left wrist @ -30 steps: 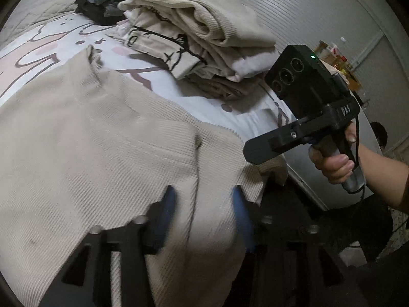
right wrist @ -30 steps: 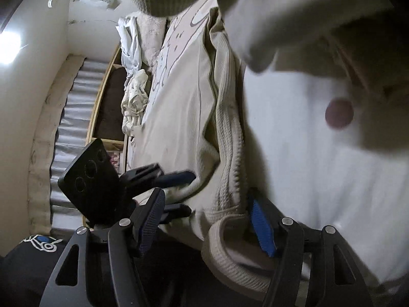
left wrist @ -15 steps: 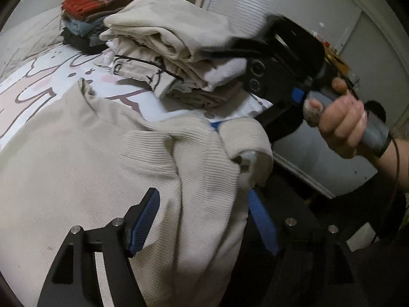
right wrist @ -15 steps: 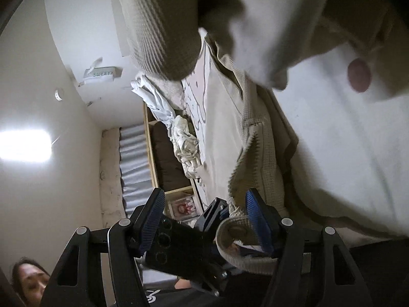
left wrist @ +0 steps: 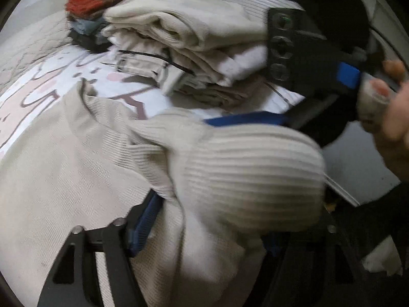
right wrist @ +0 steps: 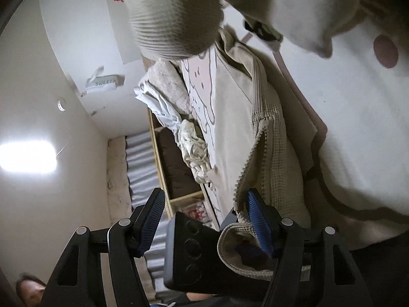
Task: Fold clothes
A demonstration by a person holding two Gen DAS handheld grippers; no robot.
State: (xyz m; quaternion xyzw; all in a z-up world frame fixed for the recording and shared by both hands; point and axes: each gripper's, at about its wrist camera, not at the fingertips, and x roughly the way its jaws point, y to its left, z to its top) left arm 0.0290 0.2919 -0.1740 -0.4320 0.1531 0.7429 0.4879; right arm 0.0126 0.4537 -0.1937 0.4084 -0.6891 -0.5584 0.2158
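Our left gripper has its jaws spread around the beige sweater; our right gripper jaws gape, the ribbed cuff draped over one, mid-frame.

Sweater: beige cloth, fine waffle knit, matt. Cuff: thicker ribbed knit. Zipper: pale plastic-looking teeth. Bedsheet: smooth printed cloth, white with pink and grey. Fingers: ridged blue pads on matt black plastic; metal-looking screws. Bed frame: pale wood. Wall: smooth, matt white.
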